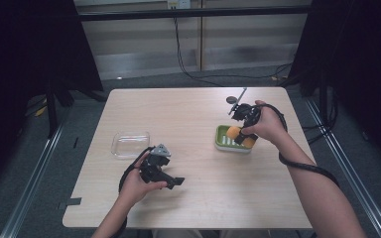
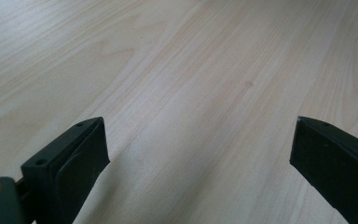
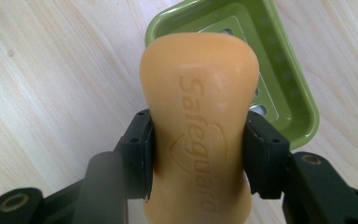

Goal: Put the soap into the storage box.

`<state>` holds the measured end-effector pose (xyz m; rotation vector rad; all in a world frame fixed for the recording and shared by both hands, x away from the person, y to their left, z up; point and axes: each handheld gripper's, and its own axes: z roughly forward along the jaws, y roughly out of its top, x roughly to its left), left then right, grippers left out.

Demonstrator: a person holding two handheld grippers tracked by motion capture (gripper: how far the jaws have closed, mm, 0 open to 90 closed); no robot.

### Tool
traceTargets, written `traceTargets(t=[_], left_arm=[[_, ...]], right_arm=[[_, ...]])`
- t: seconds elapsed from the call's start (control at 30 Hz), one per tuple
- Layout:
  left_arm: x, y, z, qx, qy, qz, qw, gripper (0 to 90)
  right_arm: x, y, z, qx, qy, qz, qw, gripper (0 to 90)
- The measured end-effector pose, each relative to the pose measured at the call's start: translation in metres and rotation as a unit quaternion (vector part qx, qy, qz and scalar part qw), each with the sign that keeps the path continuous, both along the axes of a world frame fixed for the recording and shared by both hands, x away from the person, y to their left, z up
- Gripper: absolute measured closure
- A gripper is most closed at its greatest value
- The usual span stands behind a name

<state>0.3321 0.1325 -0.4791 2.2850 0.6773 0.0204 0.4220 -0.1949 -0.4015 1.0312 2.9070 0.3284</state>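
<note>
An orange bar of soap (image 3: pixel 199 126) with raised lettering is pinched at its waist between the two black jaws of my right gripper (image 3: pixel 198 156). It hangs above a green soap dish (image 3: pixel 289 88) with a slotted white insert. From above, the right gripper (image 1: pixel 242 133) holds the soap (image 1: pixel 234 132) over the green dish (image 1: pixel 222 139) at the table's right. My left gripper (image 1: pixel 173 182) rests low near the front left of the table, jaws wide apart with bare wood between them (image 2: pixel 200 154).
A clear shallow plastic tray (image 1: pixel 130 144) lies left of centre, just beyond the left hand. The light wooden table (image 1: pixel 198 198) has bare room at centre and front. Cables trail from both grippers; dark curtains and a frame stand around the table.
</note>
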Motion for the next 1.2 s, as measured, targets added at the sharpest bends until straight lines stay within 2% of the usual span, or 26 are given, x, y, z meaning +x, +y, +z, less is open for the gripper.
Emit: traceTargets(t=[0.13,0.47,0.9,1.2], left_arm=[[0.001,0.001,0.002,0.009,-0.001,-0.002,1.0,3.9],[0.0,-0.001,0.0,0.001,0.001,-0.003,1.0,3.9],[-0.001,-0.001,0.001,0.008,0.001,-0.005,1.0,3.9],[0.0,-0.002,0.001,0.003,0.0,-0.007,1.0,3.9]], right_arm=[[0.002,0.0,-0.002,-0.003,0.0,0.002,1.0,50.9],[0.007,0.0,-0.007,-0.007,0.002,0.009,0.9999,50.9],[0.012,0.001,-0.008,-0.01,-0.001,0.015,0.9998,50.9],[0.017,0.004,-0.008,-0.007,-0.004,0.023,0.9997,50.9]])
